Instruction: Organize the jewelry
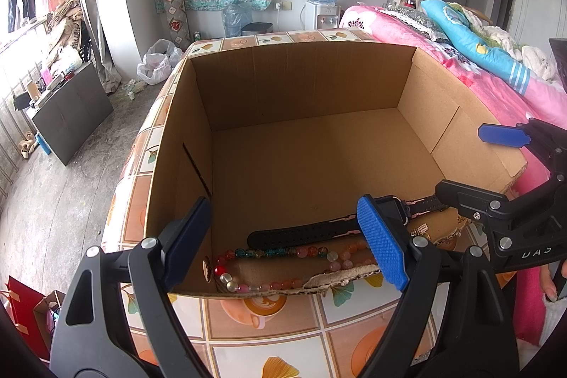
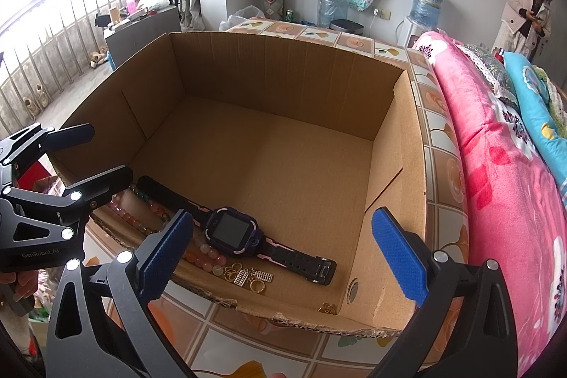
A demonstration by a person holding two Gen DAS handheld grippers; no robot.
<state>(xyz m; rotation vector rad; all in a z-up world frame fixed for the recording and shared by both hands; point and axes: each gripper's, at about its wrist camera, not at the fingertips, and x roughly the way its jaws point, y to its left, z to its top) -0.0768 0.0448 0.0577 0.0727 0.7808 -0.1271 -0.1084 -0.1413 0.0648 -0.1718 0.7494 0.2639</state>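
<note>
Open brown cardboard box on tiled surface; along its near wall lie black smartwatch, string of glass beads, small gold rings and charms. Left gripper and right gripper wide, empty. Watch stiff, take at case; beads limp, slippery; rings tiny, likely hard to pinch.

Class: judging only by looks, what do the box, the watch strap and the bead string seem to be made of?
Box: corrugated cardboard, matt brown; fluting shows at its torn front edge.
Watch strap: probably rubber or silicone, matt black with rows of holes.
Bead string: glass or plastic, glossy and translucent; cannot tell which.
</note>
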